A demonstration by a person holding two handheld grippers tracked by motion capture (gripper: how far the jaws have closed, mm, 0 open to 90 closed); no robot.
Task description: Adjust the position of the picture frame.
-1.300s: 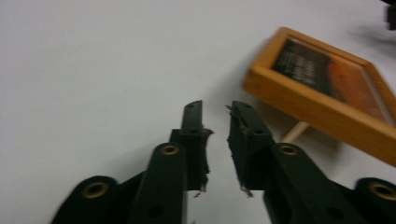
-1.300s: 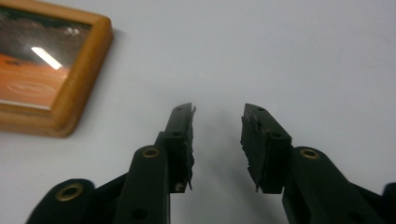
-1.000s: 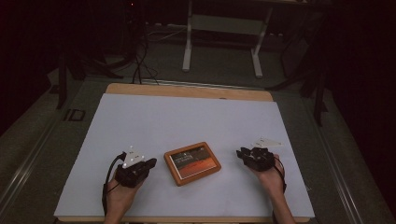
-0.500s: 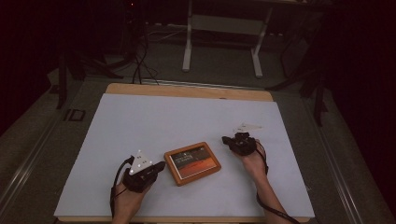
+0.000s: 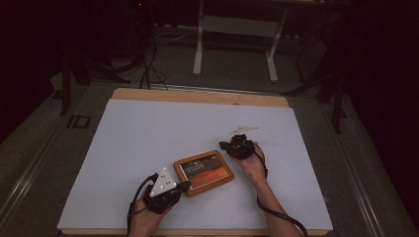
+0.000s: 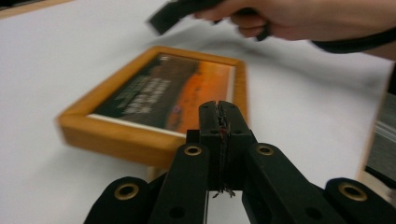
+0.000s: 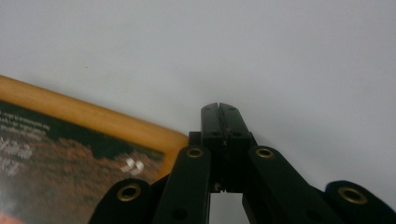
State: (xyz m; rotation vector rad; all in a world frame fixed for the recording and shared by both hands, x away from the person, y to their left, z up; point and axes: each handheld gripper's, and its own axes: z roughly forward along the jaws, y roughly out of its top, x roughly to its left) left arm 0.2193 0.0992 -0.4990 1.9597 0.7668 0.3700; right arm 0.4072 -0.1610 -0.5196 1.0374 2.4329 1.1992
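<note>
**Both grippers closed in on the frame**

Ground has been covered on both sides since the earlier high view: the right gripper [image 5: 231, 145], then well out to the right of the wooden-framed rectangular picture with the orange and dark print [image 5: 203, 172], has been brought in to its far right corner, and the left gripper [image 5: 184, 186] has been slid up to its near left corner. The right jaws, just closed with nothing between them, are seen pressed together in the right gripper view, tips [image 7: 219, 108] just beside the frame's rounded corner [image 7: 173, 137]. The left jaws are likewise shut and empty [image 6: 218, 105], pointed at the frame's near edge [image 6: 116, 140].

The picture is lying flat near the front middle of the white table surface [image 5: 148, 133], slightly skewed.

What seems to be in hand is a two-sided nudge or squaring-up (no grip is possible with jaws shut). It would best be done with gentle, balanced pressure at opposite corners, tips kept low against the wood, so the frame is not spun or tipped. If a lift is wanted, the jaws would need opening first.
</note>
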